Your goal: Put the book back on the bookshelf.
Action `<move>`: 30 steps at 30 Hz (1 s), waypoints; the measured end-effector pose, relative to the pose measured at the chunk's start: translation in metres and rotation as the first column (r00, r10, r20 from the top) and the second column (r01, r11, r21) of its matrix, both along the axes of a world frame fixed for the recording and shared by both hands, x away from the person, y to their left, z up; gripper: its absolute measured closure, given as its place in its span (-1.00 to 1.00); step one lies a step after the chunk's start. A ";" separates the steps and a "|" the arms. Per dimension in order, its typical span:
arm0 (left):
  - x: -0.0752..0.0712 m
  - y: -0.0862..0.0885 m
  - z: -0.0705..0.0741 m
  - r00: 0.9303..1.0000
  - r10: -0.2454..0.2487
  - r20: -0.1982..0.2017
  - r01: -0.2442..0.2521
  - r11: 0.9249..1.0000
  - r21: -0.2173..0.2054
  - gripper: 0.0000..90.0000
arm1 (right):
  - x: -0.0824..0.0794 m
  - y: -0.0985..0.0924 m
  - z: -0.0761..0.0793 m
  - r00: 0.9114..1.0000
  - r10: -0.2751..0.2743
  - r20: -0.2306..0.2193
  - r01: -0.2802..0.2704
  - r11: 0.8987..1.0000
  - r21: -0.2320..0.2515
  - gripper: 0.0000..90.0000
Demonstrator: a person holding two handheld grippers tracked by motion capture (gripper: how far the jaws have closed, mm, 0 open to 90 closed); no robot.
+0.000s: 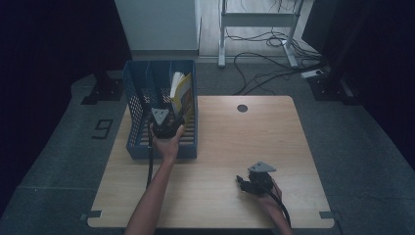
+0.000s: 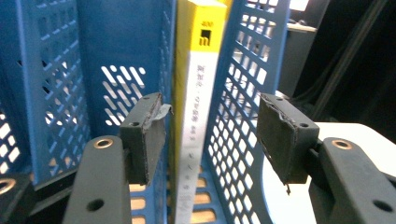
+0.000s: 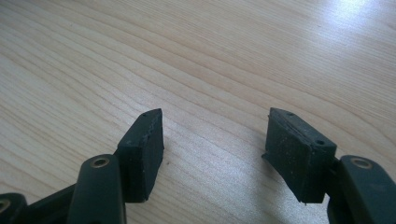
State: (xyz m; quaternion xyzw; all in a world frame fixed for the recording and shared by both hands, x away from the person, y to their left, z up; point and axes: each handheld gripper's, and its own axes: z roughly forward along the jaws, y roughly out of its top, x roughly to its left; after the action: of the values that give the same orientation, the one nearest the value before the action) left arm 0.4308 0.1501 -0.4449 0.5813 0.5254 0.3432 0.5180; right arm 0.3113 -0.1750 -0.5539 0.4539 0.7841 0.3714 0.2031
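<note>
The left hand-held gripper (image 2: 208, 140) is partly open. Its two black pads (image 2: 147, 135) stand apart and press on nothing. A book (image 2: 196, 116) with a yellow and white spine stands between them, a little way in front. It is not held. The blue side wall of the file rack (image 2: 243, 93) is also in the gap, just beside the book.

The book stands up straight in the right-hand slot of the blue file rack (image 1: 131, 105). The rack sits at the far left of the desk (image 1: 230, 142). From the high view, the left hand-held gripper (image 1: 169, 122) is at the front of the rack, right by the book (image 1: 182, 95). There may be more than one book in that slot, but the high view is too dim to be sure.

The right hand-held gripper (image 3: 212, 140) is open too and holds nothing. It rests low over bare wood, near the front right of the desk, well apart from the rack.

The job in hand looks like putting the book away in the rack, and the book seems to be in. To do this step well, the left hand-held gripper should pull straight back, slow and level. Its pads must not catch the spine or the blue wall, or the book could tip or the rack could slide. The book should stay standing before the hand goes away.
</note>
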 end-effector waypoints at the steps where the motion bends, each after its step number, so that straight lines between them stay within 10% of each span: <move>1: -0.001 0.000 0.000 1.000 -0.006 0.002 0.006 1.000 0.000 -0.06 | 0.000 0.000 0.000 1.000 0.000 0.000 0.000 1.000 0.000 -0.20; 19: -0.044 0.008 -0.007 0.986 -0.165 -0.023 0.165 0.986 0.000 -0.10 | 0.001 0.000 0.000 1.000 -0.001 0.001 0.001 1.000 -0.002 -0.20; 30: -0.081 0.027 -0.019 0.965 -0.252 -0.078 0.252 0.968 -0.011 -0.12 | 0.000 0.000 0.000 1.000 -0.003 0.001 0.003 1.000 -0.002 -0.20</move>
State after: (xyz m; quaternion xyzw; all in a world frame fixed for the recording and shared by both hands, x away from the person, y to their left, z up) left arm 0.3496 0.1772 -0.4634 0.6561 0.4676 0.2509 0.5367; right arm 0.3118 -0.1747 -0.5539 0.4546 0.7837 0.3705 0.2046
